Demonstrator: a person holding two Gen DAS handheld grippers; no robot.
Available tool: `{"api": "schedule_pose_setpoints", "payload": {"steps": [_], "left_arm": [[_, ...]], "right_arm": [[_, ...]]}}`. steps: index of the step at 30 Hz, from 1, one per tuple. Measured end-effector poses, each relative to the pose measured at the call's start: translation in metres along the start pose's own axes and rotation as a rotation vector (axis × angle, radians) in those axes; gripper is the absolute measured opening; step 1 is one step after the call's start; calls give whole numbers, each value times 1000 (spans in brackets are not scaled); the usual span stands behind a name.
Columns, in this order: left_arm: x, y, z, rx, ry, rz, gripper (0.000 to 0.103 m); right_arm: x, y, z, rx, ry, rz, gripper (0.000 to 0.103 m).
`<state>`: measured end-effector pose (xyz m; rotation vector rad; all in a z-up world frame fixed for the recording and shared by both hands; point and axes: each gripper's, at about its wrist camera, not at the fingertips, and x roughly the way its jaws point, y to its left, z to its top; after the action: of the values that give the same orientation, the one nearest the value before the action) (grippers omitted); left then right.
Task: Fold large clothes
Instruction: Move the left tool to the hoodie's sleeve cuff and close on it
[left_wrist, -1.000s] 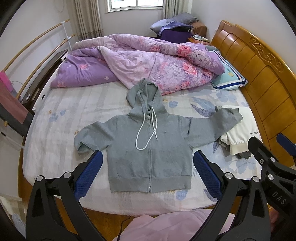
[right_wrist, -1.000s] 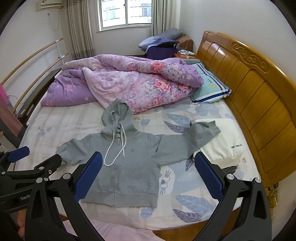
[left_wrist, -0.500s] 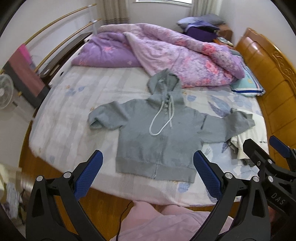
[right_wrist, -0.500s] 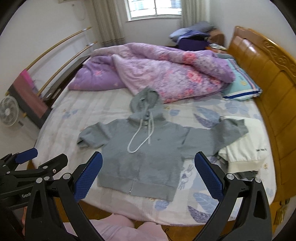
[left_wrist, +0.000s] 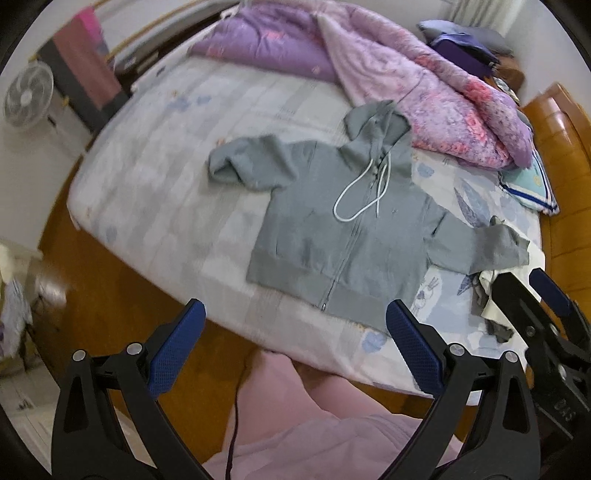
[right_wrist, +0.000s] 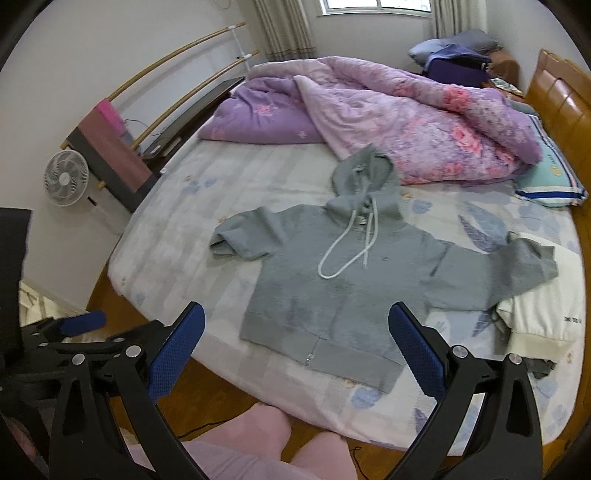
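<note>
The left tool (left_wrist: 293, 349) has its two blue pads spread wide apart, and it holds nothing. It hangs in the air over the near edge of the bed (left_wrist: 155, 192), above the person's pink legs (left_wrist: 295, 424). The right tool (right_wrist: 295, 350) is spread wide apart too, with nothing in it, and it touches nothing. It also hangs over the near edge of the bed. Each tool shows up at the side of the other one's view. Past the tools, the gray hoodie (right_wrist: 343, 291) lies flat on the bed, front side up, zipped shut, with its white cord (right_wrist: 347, 251) looped on the chest. Both sleeves stick out to the sides. The end of one sleeve rests on a folded white cloth (right_wrist: 546, 317) near the wooden headboard (right_wrist: 561, 99). The hood touches a bunched-up purple blanket (right_wrist: 406, 122) at the far side of the bed. A striped pillow (right_wrist: 554, 181) lies beside the blanket. A white fan (right_wrist: 66, 179) stands on the floor next to the bed.
</note>
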<state>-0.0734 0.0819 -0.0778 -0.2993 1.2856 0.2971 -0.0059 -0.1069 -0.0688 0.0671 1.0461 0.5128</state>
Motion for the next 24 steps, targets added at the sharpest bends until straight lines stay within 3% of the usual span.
{"api": "schedule_pose_setpoints", "payload": {"steps": [7,16,21,24], "left_arm": [[37,41,32,-62,68,-71,98],[113,108,100,0,141,-205,98],[189,160,141,-33,227,-184,98],[245,195,167,-71,278,-107,98]], "right_arm": [[35,17,21,17,-8,16,96],[125,60,49,108,87,-119,96],[198,81,59,165,199,-155,96],[234,88,64,191,232,-204,96]]}}
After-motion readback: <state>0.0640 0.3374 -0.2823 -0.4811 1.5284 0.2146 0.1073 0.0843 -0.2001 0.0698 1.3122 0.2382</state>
